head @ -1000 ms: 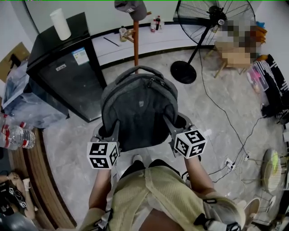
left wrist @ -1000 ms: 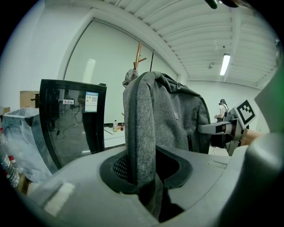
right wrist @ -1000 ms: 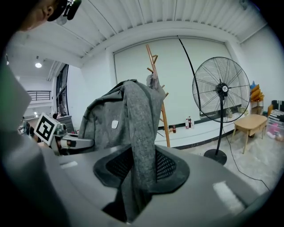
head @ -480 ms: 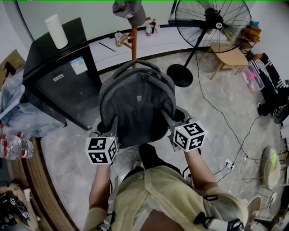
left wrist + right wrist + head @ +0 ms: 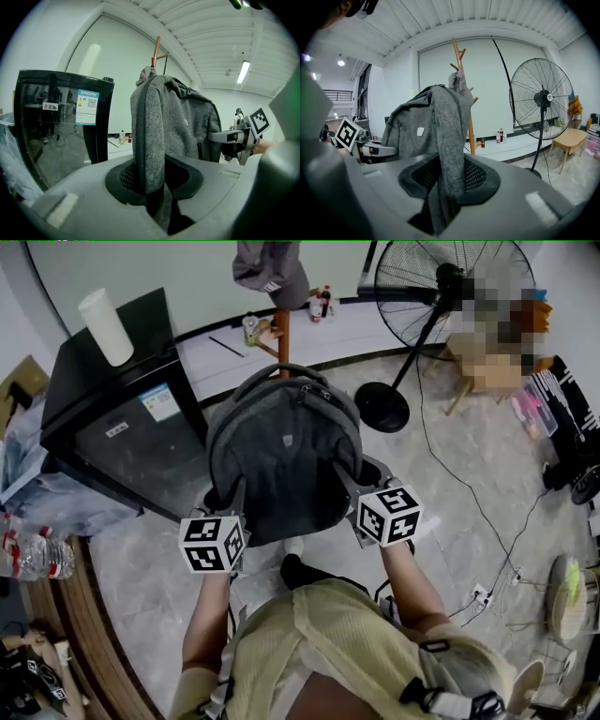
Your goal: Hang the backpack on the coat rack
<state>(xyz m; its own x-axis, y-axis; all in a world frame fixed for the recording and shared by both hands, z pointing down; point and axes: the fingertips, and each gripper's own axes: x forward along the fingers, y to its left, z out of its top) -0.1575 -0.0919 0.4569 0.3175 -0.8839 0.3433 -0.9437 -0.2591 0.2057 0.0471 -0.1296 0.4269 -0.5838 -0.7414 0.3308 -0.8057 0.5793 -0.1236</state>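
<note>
Backpack [image 5: 284, 460] hangs between both tongs, carried nearer the coat rack [image 5: 282, 334] than a second ago, its top handle now overlapping the pole just beyond the tongs; hanging is not yet done and likely needs a lift; left tongs [image 5: 151, 187] stay clamped on one grey shoulder strap [image 5: 149, 136], right tongs [image 5: 446, 187] on the other; the backpack's zip is closed, contents unseen; a cap [image 5: 270, 266] tops the rack ahead.
</note>
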